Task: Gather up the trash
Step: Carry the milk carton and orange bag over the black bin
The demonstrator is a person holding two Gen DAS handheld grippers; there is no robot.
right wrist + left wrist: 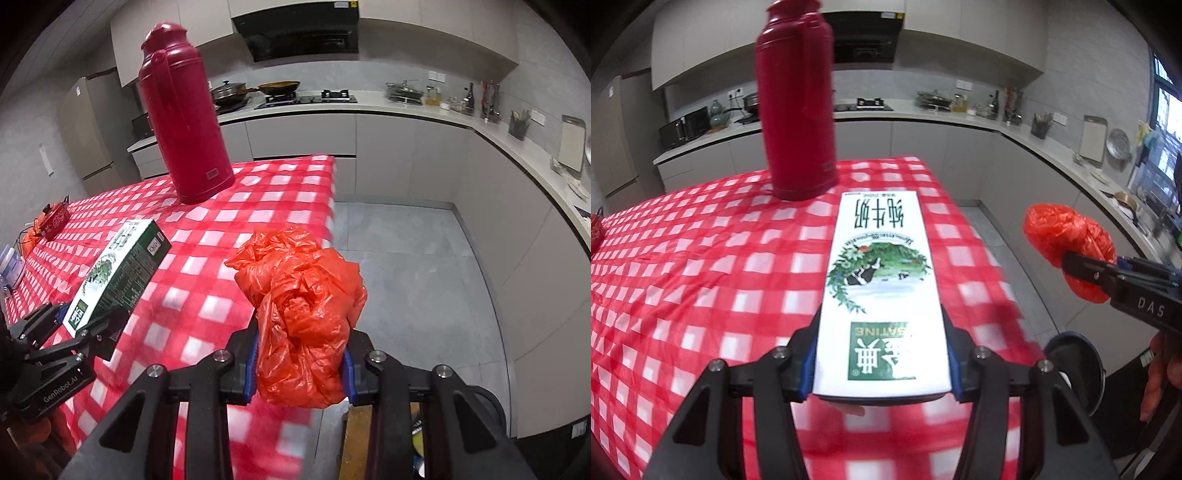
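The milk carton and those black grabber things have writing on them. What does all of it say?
"纯牛奶" on the milk carton, upside down.
"SATINE", partly covered, and "金典" on its green patch.
"DAS" on the right gripper.
"GenRobot.AI" on the left gripper.
Carton's fine print, thermos badge, red packet: unreadable.

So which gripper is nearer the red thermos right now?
Left. The left gripper, shut on the milk carton, points the carton's far end close to the red thermos. The right gripper, shut on the orange plastic bag, sits off the table's right edge.
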